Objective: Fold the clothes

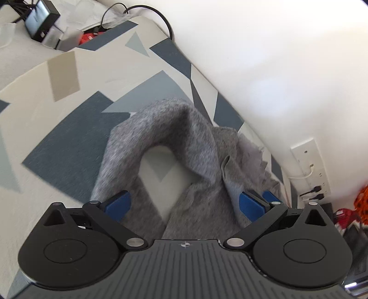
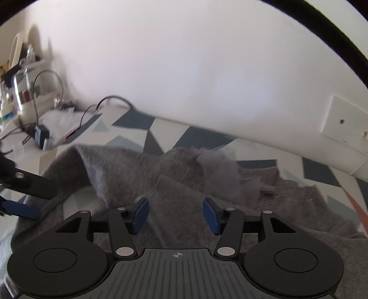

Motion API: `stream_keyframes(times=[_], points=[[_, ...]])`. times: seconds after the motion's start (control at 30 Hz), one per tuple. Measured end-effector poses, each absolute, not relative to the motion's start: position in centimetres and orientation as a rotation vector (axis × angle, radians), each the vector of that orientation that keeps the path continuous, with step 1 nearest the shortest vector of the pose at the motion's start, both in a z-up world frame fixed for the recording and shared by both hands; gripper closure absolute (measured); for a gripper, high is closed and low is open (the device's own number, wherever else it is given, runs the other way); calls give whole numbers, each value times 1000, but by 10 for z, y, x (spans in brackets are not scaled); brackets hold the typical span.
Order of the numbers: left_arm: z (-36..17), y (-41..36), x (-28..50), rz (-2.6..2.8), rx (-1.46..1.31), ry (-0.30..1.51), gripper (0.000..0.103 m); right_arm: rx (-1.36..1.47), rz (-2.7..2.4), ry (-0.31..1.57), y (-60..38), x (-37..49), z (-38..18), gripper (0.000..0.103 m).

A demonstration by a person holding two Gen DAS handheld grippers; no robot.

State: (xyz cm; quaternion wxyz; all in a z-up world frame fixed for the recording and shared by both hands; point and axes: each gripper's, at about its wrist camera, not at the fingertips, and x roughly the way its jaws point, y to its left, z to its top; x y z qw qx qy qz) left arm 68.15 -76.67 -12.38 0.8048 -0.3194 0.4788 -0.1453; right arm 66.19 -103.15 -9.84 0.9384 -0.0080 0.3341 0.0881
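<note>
A grey knit garment point(image 1: 174, 128) lies bunched on a cloth with blue, grey and cream triangles point(image 1: 69, 142). In the left wrist view it arches up in a loop with the cloth showing through the gap. My left gripper point(image 1: 184, 204) is open, its blue pads wide apart with grey fabric lying between and over them. In the right wrist view the garment point(image 2: 161, 174) spreads in front, with a lighter frilly part point(image 2: 218, 165). My right gripper point(image 2: 176, 216) is open just above the fabric. The left gripper's fingers point(image 2: 27, 181) show at the left edge.
A white wall point(image 1: 264, 69) runs close behind the cloth. A wall socket plate with plugged cables point(image 1: 310, 170) is at the right. A black box with cables point(image 1: 39, 20) and clutter sit at the far left end. Shelves with bottles point(image 2: 20, 87) stand further left.
</note>
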Motion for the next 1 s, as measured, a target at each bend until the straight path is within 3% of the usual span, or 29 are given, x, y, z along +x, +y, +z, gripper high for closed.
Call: stream_keyframes(times=[0.37,0.5,0.53,0.6,0.63,0.67,0.9,1.0], points=[[-135,-793,736,-223,-689,926,1,207,-133,788,-1129,617,-116,50],[-133,-781,742,-10,-731,880,9,241,-173,799,-1141,603,-127,50],[-132,-777,743,33,-749,871,16,257,-181,795,-1143,602,-128,50],[-132,-772,746,63,-757,851,47,299,-206,782,-1149,599,-128,50],[-127,-774,747,83,-714,835,76,322,-220,776,-1152,597,-127,50],[-121,-778,746,94,-658,814,82,349,-238,769,-1156,595,-127,50],[-60,-887,705,-332,-240,541,82,653,-411,706,-1215,562,-125,50],[-71,-951,688,-619,-49,621,80,683,-469,681,-1237,547,-124,50]])
